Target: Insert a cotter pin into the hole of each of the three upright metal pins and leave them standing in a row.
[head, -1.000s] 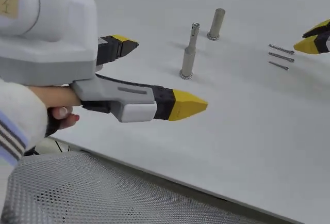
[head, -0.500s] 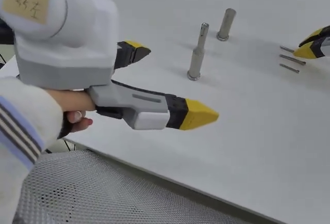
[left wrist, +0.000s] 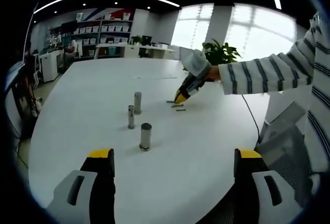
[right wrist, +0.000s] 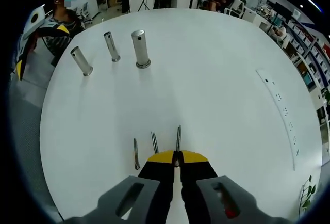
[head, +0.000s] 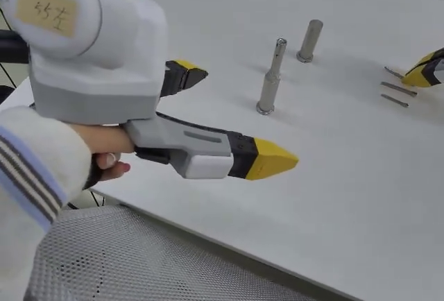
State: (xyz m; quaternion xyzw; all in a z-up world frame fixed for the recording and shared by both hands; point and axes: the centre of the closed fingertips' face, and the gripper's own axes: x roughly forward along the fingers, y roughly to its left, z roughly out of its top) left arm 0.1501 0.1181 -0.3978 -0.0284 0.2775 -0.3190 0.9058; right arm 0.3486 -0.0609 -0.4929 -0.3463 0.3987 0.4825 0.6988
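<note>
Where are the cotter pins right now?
The three cotter pins lie side by side on the white table, just ahead of the right gripper; in the head view they sit at the right edge, right of the upright metal pins.

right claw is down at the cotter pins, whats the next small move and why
Probably lift the right claw slightly, raising the thin silver metal cotter pin clear of the white table. Its jaws look shut on that pin's near end, and the three upright grey metal pins across the table show no cotter pins in them.
</note>
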